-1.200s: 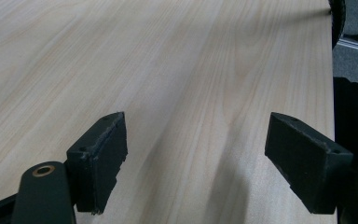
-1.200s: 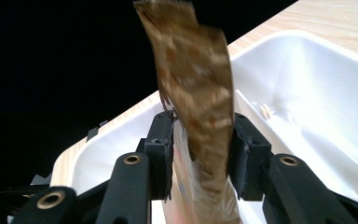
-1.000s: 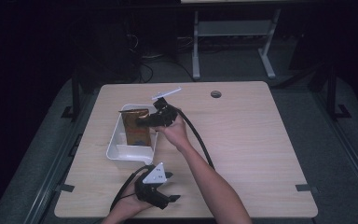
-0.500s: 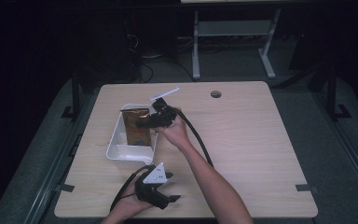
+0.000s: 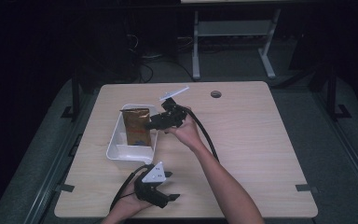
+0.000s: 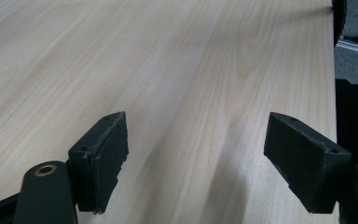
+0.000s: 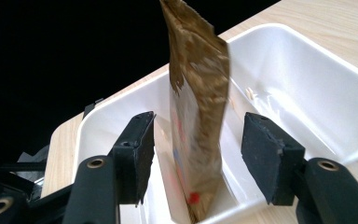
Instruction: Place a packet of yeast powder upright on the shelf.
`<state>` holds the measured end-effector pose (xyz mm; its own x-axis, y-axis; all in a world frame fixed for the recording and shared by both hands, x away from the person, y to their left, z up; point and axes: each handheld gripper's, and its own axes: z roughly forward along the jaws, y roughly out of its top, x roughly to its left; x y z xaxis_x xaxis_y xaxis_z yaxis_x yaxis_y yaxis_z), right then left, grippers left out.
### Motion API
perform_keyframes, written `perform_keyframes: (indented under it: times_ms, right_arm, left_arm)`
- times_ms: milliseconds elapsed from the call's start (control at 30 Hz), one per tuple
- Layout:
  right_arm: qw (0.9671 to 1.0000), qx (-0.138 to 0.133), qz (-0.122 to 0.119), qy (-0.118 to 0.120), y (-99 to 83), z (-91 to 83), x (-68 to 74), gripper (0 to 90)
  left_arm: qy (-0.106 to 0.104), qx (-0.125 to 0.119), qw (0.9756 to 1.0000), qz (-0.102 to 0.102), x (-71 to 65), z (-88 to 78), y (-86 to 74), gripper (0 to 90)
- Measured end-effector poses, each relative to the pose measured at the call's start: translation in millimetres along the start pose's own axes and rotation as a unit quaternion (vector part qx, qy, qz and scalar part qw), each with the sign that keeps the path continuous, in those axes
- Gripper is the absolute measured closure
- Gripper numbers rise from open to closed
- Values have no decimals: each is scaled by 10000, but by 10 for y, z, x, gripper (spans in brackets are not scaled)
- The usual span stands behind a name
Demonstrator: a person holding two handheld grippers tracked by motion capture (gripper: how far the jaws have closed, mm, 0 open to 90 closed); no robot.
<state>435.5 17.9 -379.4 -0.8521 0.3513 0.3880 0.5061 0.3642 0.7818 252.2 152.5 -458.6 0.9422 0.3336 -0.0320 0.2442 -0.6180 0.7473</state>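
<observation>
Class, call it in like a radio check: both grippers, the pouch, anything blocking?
Right gripper open, jaws either side of the brown pouch, not gripping. Pouch standing in the white tub. Left gripper open over bare table. No obstruction seen.

Black left gripper (image 5: 167, 198) with grey three-cornered plate, black right gripper (image 5: 150, 124), thick black cables, bare forearms

Light wood table (image 5: 261, 154) w/ round hole (image 5: 216, 94) near far edge; white tub (image 5: 116, 151) sits left-centre.
</observation>
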Motion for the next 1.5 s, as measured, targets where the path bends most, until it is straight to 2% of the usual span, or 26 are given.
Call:
perform_keyframes:
  times_ms: [433,767,1267,1500]
  right_arm:
    - [10000,-42,51,6,-207,-398,-56,412]
    - [9995,-178,232,-100,-448,-741,-152,395]
    - [9984,-277,419,-263,-743,-1118,-222,392]
    - [9979,-315,466,-306,-818,-1234,-229,394]
  left_arm:
    - [36,-67,9999,-81,21,-8,-5,223]
    - [50,-154,9997,-206,58,-13,-19,222]
    - [66,-178,9996,-217,67,-3,-17,222]
    - [88,-210,9995,-226,75,-11,-17,222]
